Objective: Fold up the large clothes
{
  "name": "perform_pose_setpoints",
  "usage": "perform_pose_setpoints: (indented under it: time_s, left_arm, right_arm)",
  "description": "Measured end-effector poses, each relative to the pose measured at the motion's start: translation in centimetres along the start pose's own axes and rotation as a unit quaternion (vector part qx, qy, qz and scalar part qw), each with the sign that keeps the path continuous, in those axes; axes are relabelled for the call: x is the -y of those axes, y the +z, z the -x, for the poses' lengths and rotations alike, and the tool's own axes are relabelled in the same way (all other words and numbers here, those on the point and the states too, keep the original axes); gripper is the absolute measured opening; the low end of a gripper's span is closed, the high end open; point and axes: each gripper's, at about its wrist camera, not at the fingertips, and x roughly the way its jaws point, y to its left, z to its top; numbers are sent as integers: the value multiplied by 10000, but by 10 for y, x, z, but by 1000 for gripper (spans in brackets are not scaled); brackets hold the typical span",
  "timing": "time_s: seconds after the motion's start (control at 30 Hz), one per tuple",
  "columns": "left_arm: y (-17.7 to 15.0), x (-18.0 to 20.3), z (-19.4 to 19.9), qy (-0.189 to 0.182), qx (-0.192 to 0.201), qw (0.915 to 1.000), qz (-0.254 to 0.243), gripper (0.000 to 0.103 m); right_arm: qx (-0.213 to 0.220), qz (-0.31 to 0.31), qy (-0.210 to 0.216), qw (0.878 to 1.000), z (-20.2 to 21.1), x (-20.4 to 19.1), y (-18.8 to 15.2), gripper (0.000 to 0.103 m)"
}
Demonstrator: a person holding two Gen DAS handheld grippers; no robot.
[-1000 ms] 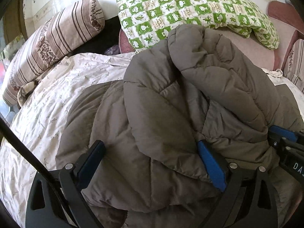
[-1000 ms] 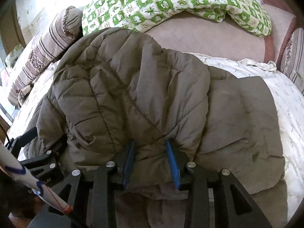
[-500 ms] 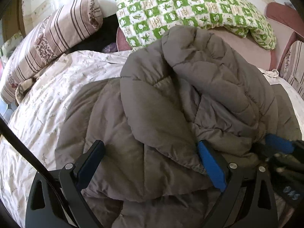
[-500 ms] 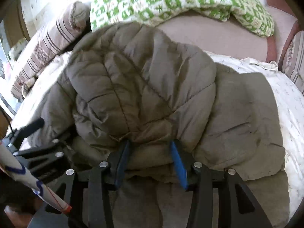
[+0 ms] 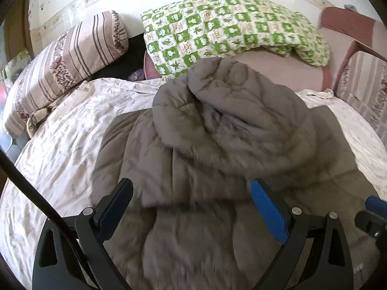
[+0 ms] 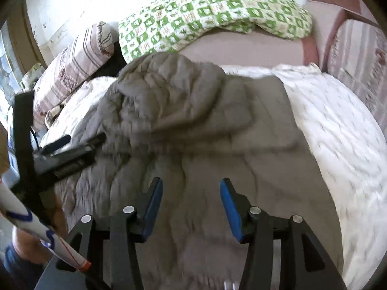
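Hovering with the left gripper (image 5: 191,207) spread wide and the right gripper (image 6: 189,206) moderately parted, both gripping nothing. Lying just ahead of and under both sets of tongs on the bed sheet (image 5: 60,145): the grey padded jacket (image 5: 229,133), bunched in a heap beyond the tips. Probably best now: pressing the lump flat, squaring edges before taking another fold, avoiding snagging the sheet.
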Motion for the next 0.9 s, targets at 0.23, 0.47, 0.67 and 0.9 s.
perform_pose_setpoints:
  time_s: [0.23, 0.47, 0.67, 0.9]
  left_arm:
    - [-61, -7, 60, 45, -117, 9998, -135, 98]
    - [-137, -25, 80, 475, -672, 9965, 137, 98]
    - [-162, -26, 88, 688, -812, 9942, 171, 98]
    - [-176, -15, 104, 952, -658, 9931, -168, 98]
  right_arm:
    - [-267, -112, 37, 9996, 24, 7, -70, 54]
    - [-449, 234, -194, 9985, 14, -11, -103, 55]
    - [-169, -262, 117, 9994, 24, -5, -88, 56]
    - [-317, -279, 313, 9986, 9, -18, -87, 57]
